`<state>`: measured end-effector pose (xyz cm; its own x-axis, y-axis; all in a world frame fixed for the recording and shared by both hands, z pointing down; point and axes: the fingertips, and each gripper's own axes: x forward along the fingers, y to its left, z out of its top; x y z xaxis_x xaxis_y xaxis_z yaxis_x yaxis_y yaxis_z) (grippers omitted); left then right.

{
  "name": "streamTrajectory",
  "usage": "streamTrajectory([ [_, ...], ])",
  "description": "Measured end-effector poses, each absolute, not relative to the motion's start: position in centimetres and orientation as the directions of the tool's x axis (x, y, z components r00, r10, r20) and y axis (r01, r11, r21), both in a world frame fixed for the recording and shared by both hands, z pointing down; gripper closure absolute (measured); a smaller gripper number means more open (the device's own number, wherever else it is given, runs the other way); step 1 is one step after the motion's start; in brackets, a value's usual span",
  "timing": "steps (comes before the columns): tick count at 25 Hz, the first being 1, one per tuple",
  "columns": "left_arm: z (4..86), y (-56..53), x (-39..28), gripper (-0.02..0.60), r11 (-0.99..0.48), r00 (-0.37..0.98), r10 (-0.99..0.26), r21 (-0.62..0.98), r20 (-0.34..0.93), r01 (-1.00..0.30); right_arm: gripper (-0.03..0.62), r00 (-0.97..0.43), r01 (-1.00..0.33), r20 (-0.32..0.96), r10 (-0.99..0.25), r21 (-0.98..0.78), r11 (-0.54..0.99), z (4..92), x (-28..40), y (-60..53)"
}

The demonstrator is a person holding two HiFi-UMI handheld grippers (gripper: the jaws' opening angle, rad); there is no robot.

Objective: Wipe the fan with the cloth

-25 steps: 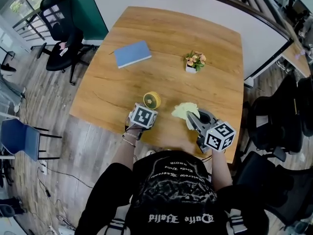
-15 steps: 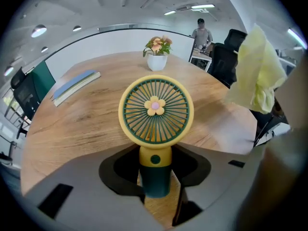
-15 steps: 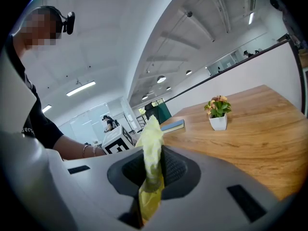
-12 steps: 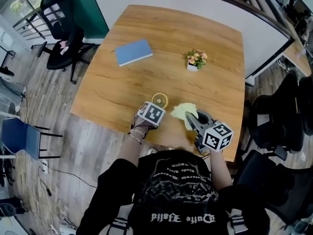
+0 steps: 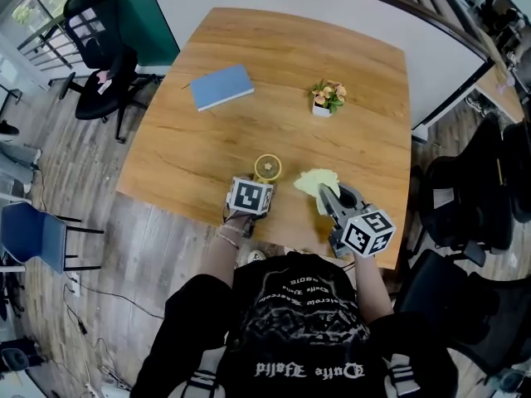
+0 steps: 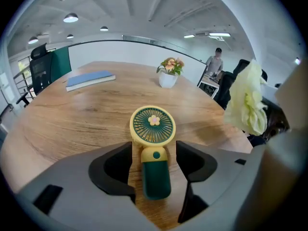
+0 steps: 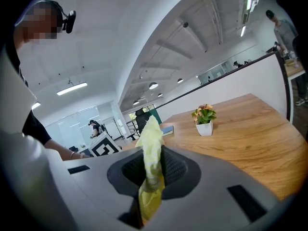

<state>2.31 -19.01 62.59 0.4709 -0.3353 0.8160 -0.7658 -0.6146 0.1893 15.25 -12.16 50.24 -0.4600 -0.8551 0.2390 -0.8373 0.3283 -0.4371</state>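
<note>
The fan (image 6: 153,127), yellow with a green handle, rests on the wooden table (image 5: 207,148) near the person's edge, its round grille facing the left gripper's camera; whether it lies flat or leans cannot be told. The left gripper (image 6: 154,150) points down at it with its jaws spread wide. They have just been opening, and the fan's handle sits in the gap between them with clear space on both sides, so neither pad presses on it. In the head view the fan (image 5: 267,168) lies just beyond the left gripper (image 5: 259,184). Just to its right is the pale yellow cloth (image 5: 317,181). The right gripper (image 7: 153,170) is clamped on the cloth (image 7: 150,143), which stands up out of its closed jaws in a crumpled fold and hangs above the table beside the fan, apart from it. Farther back a small white pot (image 5: 323,110) holds pink and orange flowers with green leaves. A blue book (image 5: 220,87) lies flat toward the far left corner, well apart from the pot.
</note>
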Motion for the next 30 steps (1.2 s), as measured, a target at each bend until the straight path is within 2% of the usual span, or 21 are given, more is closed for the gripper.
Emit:
streamTrajectory([
  [6,57.8,-19.7,1.6,0.275,-0.597,0.569,-0.456,0.239,0.684,-0.766,0.54,-0.398,-0.875,0.228,-0.889,-0.385,0.293,49.6,16.1,-12.3],
  [12,53.2,-18.7,1.5,0.276,-0.677,0.681,-0.507,0.245,0.528,-0.694,0.539,-0.331,-0.92,0.238,-0.913,-0.297,0.256,48.6,15.9,-12.8],
  [16,51.1,-17.9,0.5,0.276,-0.711,0.696,-0.577,0.156,0.428,-0.686,0.539,-0.281,-0.947,0.236,-0.93,-0.224,0.229,48.2,15.6,-12.9],
  [23,46.7,-16.4,-2.2,0.282,-0.68,0.701,-0.679,0.172,0.219,-0.712,0.537,-0.185,-0.977,0.237,-0.954,-0.147,0.153,48.2,16.9,-12.5],
  [27,46.2,-15.7,-2.9,0.287,-0.682,0.704,-0.682,0.176,0.2,-0.71,0.534,-0.153,-0.984,0.247,-0.957,-0.129,0.124,48.6,17.1,-12.0],
  [30,46.9,-15.7,-3.0,0.333,-0.66,0.686,-0.696,0.188,0.211,-0.728,0.534,-0.149,-0.985,0.251,-0.956,-0.12,0.122,48.7,17.1,-12.0],
])
